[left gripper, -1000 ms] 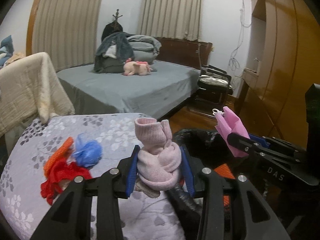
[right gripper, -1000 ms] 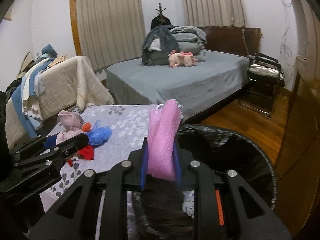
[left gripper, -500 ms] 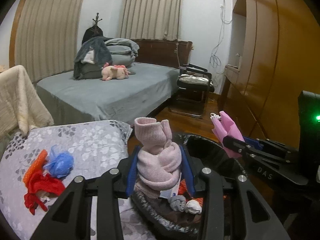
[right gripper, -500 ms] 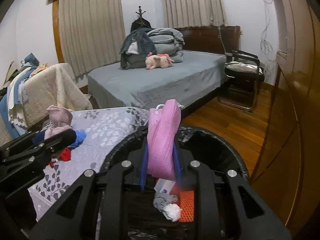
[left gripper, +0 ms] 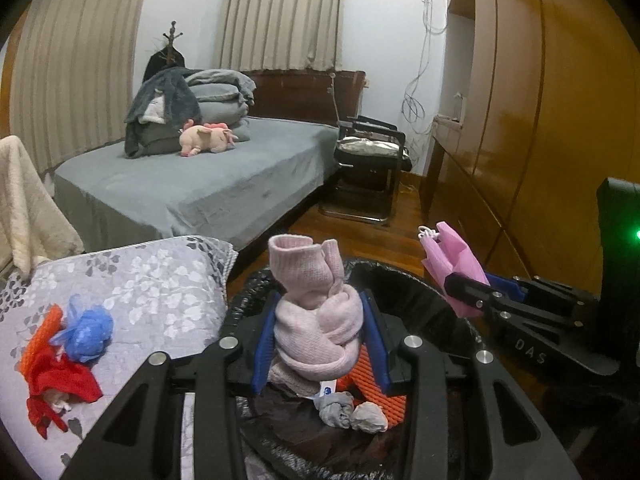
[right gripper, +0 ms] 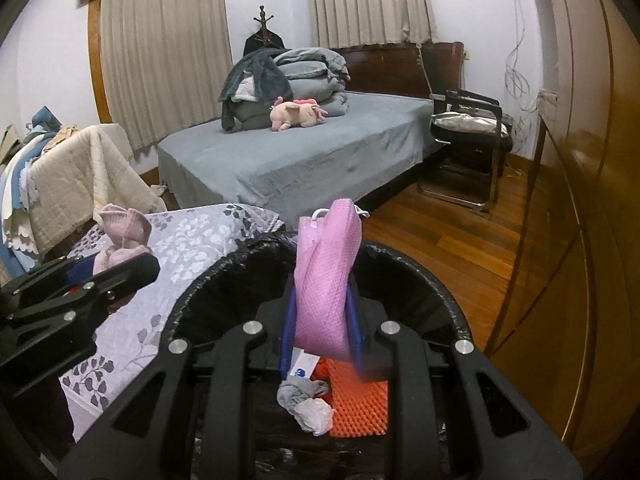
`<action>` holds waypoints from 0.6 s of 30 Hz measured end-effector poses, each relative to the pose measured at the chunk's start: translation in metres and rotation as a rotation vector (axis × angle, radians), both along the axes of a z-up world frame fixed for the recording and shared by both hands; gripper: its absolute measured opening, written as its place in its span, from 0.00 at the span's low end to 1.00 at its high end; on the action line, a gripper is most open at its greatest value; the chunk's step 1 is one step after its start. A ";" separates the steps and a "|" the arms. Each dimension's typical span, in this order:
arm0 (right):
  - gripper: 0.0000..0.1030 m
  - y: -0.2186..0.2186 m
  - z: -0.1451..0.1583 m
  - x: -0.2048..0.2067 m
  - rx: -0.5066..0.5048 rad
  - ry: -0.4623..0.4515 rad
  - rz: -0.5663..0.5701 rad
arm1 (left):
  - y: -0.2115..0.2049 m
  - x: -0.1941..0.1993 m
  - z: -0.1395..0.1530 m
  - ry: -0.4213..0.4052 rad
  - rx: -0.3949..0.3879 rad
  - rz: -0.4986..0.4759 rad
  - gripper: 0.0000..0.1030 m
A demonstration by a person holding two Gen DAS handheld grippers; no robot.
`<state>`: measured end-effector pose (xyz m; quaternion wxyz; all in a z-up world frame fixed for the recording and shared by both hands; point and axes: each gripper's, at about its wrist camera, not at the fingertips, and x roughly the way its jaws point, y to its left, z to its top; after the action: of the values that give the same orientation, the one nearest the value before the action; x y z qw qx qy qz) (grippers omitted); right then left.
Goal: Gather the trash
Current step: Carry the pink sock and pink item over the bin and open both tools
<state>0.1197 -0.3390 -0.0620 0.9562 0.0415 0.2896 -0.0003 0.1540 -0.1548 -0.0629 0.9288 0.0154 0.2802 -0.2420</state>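
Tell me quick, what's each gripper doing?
Left gripper: shut on the pink knitted sock.
Right gripper: shut on the pink mesh bag.

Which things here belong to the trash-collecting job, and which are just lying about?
Job:
- pink knitted sock, in left hand-held gripper
- pink mesh bag, in right hand-held gripper
- black bin
- red and blue scraps

Lying about:
- plush toy
- folded bedding
- chair

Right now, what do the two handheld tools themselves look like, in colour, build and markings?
Both are matte black, angular frames with cut-out openings and silver round bolt heads. The left tool and right tool each carry two blue finger pads. Seen from the left camera, the right tool's side bears pale "DAS" lettering, and a green light glows on its black body. No sleeves or cables show.
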 end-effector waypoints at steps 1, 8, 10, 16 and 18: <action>0.21 -0.002 -0.001 0.001 0.001 0.004 -0.002 | -0.003 0.002 -0.003 0.005 0.001 -0.006 0.38; 0.21 -0.011 -0.016 0.011 -0.003 0.042 -0.022 | -0.016 0.018 -0.026 0.043 0.021 -0.026 0.38; 0.21 -0.013 -0.021 0.014 -0.003 0.057 -0.026 | -0.018 0.023 -0.031 0.052 0.025 -0.029 0.38; 0.32 -0.018 -0.035 0.019 -0.017 0.092 -0.049 | -0.023 0.036 -0.042 0.109 -0.004 -0.063 0.55; 0.38 -0.020 -0.038 0.018 -0.019 0.097 -0.057 | -0.019 0.036 -0.042 0.110 -0.020 -0.060 0.64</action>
<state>0.1377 -0.3588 -0.0998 0.9411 0.0404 0.3343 -0.0324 0.1901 -0.1741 -0.1048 0.9045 0.0011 0.3275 -0.2731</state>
